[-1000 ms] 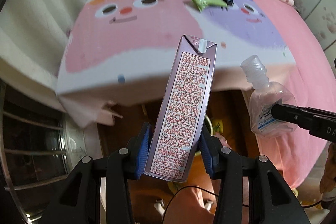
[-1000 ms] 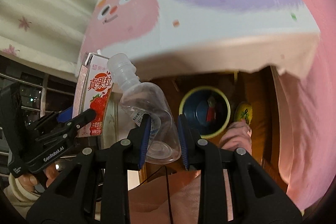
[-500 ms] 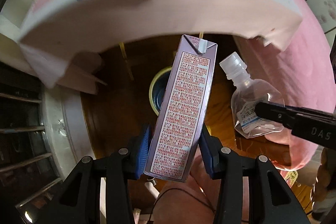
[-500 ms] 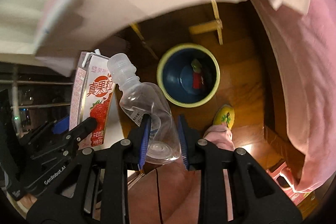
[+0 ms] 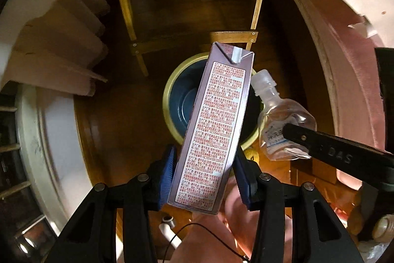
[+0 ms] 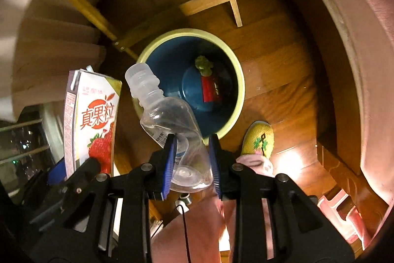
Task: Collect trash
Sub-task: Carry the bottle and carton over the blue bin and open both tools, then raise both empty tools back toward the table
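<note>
While both tools hang above the round blue waste bin with a pale yellow-green rim (image 6: 240, 80), we see our left gripper (image 5: 204, 176) closed on the lower part of a tall purple milk carton printed with red text (image 5: 216, 125), its blue pads (image 5: 167, 169) pressed against the two narrow sides. That carton tilts up over the bin's mouth, its folded top and white straw tab reaching the far rim. Our right gripper (image 6: 192, 162) is clamped around the base of a clear, crumpled plastic bottle with a ribbed neck (image 6: 167, 115), which leans over the bin's near-left rim, just beside the carton. Inside the bin lie a red wrapper (image 6: 209, 90) and a small greenish scrap (image 6: 203, 64). Next to the bin's near rim, a yellow embroidered slipper (image 6: 258, 139) rests on the brown wooden floor (image 6: 283, 65).
</note>
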Tool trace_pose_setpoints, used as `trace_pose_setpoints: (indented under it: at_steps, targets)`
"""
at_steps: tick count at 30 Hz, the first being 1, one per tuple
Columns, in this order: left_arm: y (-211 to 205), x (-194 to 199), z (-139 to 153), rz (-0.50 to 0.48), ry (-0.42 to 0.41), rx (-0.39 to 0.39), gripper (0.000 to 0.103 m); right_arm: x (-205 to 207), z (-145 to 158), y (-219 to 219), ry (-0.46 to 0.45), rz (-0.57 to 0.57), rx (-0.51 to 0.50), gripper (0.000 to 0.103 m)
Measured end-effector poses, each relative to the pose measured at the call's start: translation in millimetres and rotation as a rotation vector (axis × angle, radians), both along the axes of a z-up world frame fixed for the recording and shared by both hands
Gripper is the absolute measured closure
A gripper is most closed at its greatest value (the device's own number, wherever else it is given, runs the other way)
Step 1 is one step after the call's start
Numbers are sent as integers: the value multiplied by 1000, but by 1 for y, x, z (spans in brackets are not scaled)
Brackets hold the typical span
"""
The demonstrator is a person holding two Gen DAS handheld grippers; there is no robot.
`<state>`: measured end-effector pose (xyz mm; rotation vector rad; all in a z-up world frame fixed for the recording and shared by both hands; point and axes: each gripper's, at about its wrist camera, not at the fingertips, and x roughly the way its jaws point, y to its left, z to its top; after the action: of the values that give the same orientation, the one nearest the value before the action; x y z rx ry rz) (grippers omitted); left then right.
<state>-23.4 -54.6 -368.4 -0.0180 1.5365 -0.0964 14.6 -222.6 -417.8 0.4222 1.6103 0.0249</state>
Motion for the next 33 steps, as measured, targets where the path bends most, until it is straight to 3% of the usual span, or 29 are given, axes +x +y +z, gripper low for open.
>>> trace_pose_setpoints:
  at_steps: [3, 5, 7, 9, 19, 26, 33]
  targets:
    - [-2, 15, -19, 7, -13, -3, 58, 13, -20, -7, -2, -37, 23, 78]
    - [1, 23, -25, 17, -26, -8, 54, 22, -25, -9, -12, -54, 43, 70]
    - [0, 30, -26, 30, -53, -14, 33, 27, -26, -10, -29, -66, 49, 61]
    - [7, 38, -24, 38, -73, -10, 26, 32, -23, -11, -52, -68, 68, 61]
    - [26, 43, 13, 75, -123, 29, 24, 24, 20, -7, -70, -41, 87, 61]
    - [34, 23, 79, 60, -167, 24, 24, 9, 78, -8, -89, -38, 97, 61]
    - [38, 10, 172, 28, -260, 16, 18, 0, 154, -1, -159, -29, 109, 60]
